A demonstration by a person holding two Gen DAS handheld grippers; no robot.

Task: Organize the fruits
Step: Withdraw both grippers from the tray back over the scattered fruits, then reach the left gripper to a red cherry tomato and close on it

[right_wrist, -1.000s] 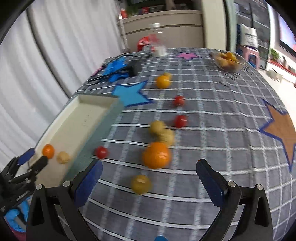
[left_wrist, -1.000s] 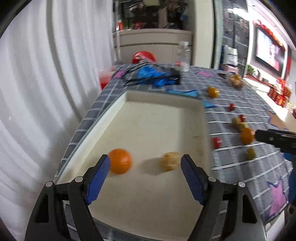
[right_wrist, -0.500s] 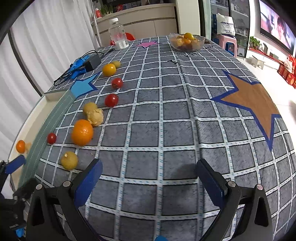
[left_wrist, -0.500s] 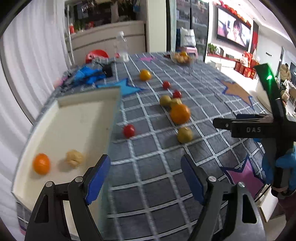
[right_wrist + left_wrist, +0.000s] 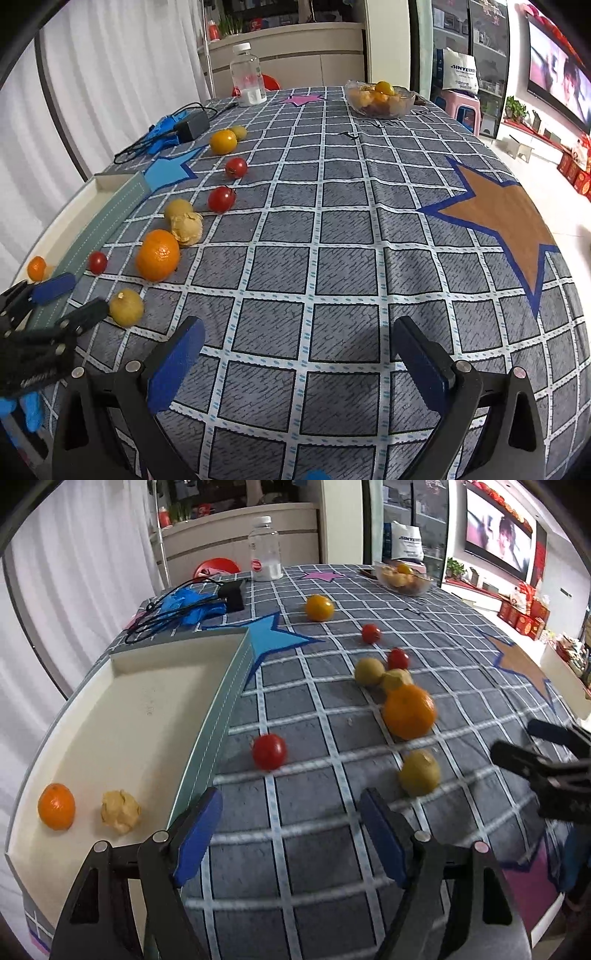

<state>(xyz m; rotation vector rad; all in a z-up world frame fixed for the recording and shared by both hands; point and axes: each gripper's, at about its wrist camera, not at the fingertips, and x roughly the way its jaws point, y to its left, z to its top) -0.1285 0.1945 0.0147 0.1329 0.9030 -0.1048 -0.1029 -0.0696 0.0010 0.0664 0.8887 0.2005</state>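
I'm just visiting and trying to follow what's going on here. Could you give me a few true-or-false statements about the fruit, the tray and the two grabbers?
1. The tray holds two pieces of fruit. True.
2. The left gripper is clamped on a tomato. False: it is open and empty.
3. The big orange lies on the tablecloth. True.
4. The right gripper holds the water bottle. False: it is open; the bottle stands at the table's far end.
5. The glass bowl is empty. False: it holds fruit.
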